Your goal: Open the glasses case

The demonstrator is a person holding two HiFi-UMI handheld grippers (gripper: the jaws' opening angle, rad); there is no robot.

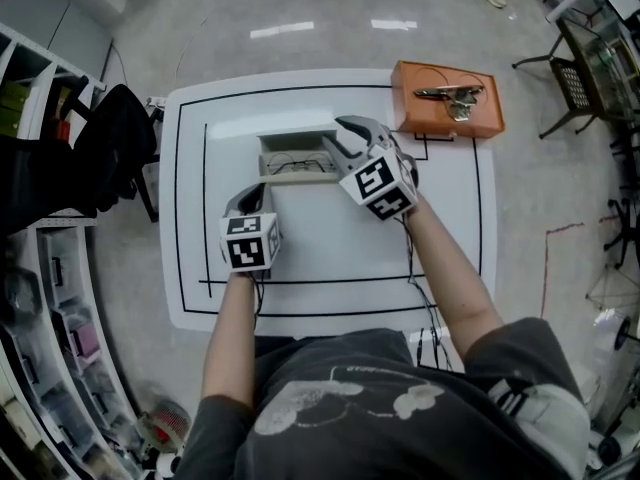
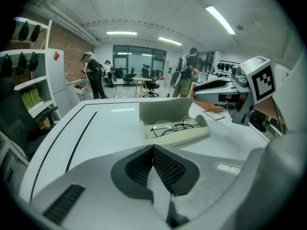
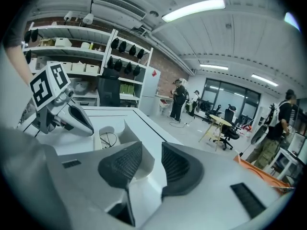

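Observation:
The cream glasses case lies open on the white table, its lid standing up behind the tray. Thin-rimmed glasses rest inside. My right gripper reaches the lid's right end; in the right gripper view its jaws stand apart with the lid's edge between them, the right pad clear of it. My left gripper sits just in front of the case's left end, apart from it, pads pressed together with nothing between them.
An orange box with a metal tool on it sits at the table's far right corner. A black chair and shelving stand to the left. Black lines frame the tabletop. People stand far off in the room.

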